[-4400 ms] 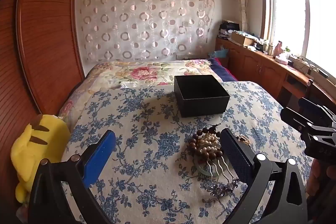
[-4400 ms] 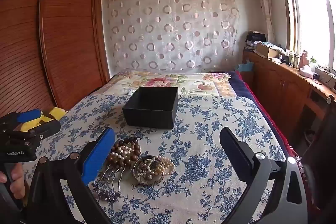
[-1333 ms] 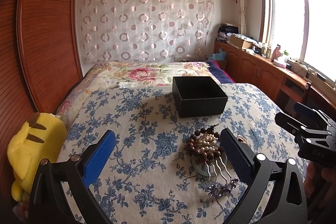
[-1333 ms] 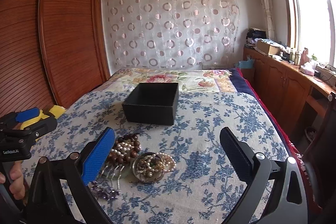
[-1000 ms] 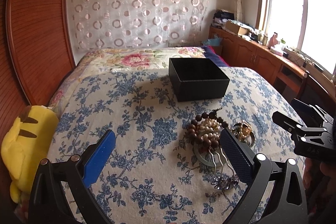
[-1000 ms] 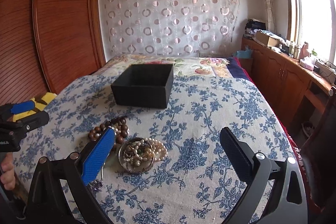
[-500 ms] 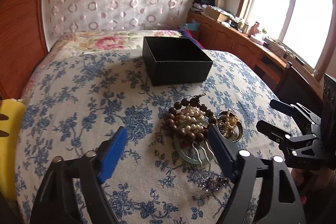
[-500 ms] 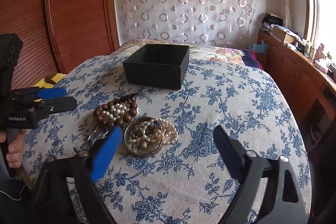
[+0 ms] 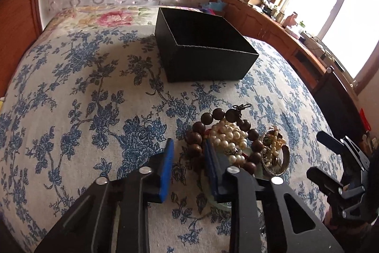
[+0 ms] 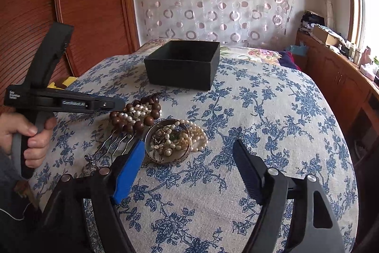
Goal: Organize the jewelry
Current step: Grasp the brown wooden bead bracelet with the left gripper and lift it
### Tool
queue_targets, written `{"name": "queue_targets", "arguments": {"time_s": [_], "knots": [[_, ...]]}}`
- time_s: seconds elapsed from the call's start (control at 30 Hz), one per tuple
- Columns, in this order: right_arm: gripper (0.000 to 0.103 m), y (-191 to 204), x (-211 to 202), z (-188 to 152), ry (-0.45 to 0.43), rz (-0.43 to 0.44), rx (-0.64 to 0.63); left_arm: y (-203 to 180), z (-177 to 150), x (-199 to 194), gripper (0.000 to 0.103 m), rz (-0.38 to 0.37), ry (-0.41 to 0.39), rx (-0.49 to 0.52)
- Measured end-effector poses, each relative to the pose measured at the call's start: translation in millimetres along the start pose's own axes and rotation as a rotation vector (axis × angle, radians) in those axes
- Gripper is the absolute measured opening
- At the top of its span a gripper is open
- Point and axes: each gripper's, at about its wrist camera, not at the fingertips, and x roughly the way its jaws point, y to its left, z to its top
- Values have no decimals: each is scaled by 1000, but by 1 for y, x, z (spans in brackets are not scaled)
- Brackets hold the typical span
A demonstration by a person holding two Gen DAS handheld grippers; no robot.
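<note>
A pile of jewelry lies on the blue-flowered cloth: a brown wooden bead bracelet (image 9: pixel 203 127) (image 10: pixel 139 120), white pearls (image 9: pixel 228 134), a metal bangle with pearl strands (image 10: pixel 170 139) (image 9: pixel 276 153) and a silver hair comb (image 10: pixel 113 146). An open black box (image 9: pixel 201 51) (image 10: pixel 184 63) stands behind it. My left gripper (image 9: pixel 188 153) has narrowed, its jaws partly closed around the near beads of the brown bracelet, with a gap still showing. My right gripper (image 10: pixel 189 158) is open and empty, just in front of the bangle.
A flowered bedspread (image 9: pixel 111 16) lies behind the box. A wooden headboard (image 10: pixel 90 4) stands at left, with a yellow plush toy (image 10: pixel 60 83) beside it. Wooden cabinets (image 10: pixel 338 77) and a window run along the right.
Both grippers have dropped and moved in toward the jewelry pile. The left jaws have narrowed from wide open to a small gap at the brown bracelet. The right stays open.
</note>
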Motion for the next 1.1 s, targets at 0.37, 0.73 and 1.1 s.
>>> {"name": "queue_targets", "arguments": {"time_s": [0.37,0.73,1.1], "knots": [[79,1,0,-2,0,5,-1,-6,10,18,18,37,42,54],[79,4,1,0,15,22,-15,-22,7,-38,12,57,-128,103],[69,4,19,7,68,43,-58,-43,5,-97,12,45,-284,117]]}}
